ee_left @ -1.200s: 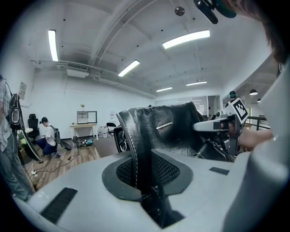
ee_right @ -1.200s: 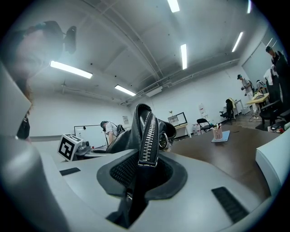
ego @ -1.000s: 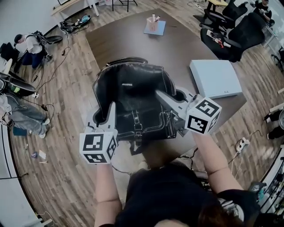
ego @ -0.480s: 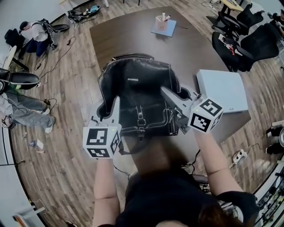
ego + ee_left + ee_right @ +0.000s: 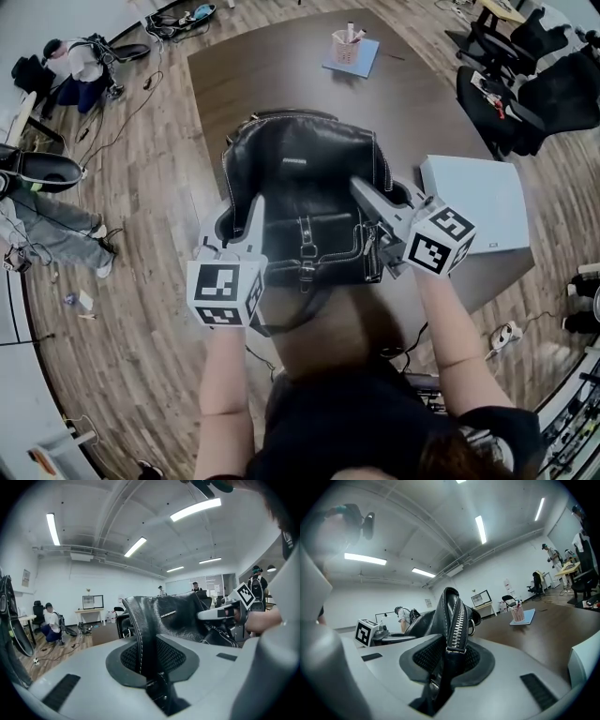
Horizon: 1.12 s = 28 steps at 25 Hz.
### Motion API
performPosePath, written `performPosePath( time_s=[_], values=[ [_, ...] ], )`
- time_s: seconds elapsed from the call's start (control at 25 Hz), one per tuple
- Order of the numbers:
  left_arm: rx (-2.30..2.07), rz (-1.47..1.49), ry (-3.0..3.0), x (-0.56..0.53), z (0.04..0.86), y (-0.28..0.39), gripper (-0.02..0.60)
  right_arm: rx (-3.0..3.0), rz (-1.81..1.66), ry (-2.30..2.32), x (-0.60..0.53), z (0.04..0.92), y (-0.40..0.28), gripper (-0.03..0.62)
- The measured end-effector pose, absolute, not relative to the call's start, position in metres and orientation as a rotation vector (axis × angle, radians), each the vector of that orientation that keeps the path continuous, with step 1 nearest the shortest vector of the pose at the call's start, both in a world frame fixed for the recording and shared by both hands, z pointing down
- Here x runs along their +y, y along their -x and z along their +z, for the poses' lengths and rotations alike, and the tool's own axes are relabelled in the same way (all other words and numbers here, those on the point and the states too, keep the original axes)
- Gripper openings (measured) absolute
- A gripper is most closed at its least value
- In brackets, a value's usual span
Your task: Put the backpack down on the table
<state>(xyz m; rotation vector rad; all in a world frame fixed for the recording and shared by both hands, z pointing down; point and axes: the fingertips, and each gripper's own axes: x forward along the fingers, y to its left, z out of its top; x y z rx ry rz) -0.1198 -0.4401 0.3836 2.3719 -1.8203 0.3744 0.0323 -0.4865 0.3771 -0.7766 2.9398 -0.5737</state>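
A black leather backpack (image 5: 300,178) with white stitching is held between both grippers over the near end of the dark brown table (image 5: 272,84); whether it rests on the table I cannot tell. My left gripper (image 5: 253,208) is shut on the bag's left stitched edge (image 5: 140,634). My right gripper (image 5: 364,189) grips the right side, its pads on the zipper edge (image 5: 454,620). The right jaws have just been opening slightly, with the zipper edge still pinched between them. A strap hangs below the bag's front.
A white box (image 5: 478,216) lies on the table just right of the bag. A pink pen cup (image 5: 348,44) on a blue pad stands at the far end. Office chairs (image 5: 511,80) are at the right, with cables and people on the floor at the left.
Both grippers have carried the backpack forward and a little down, further over the table. The hold on each side of the bag looks the same.
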Motion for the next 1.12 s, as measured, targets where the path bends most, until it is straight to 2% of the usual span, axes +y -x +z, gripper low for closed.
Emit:
performPosePath(
  time_s=[1.12],
  values=[
    [-1.711,0.401,-2.308,-0.472,0.431,0.113,0.089,2.967,-0.699,0.844,-0.513,0.424,-0.042,0.098]
  ],
)
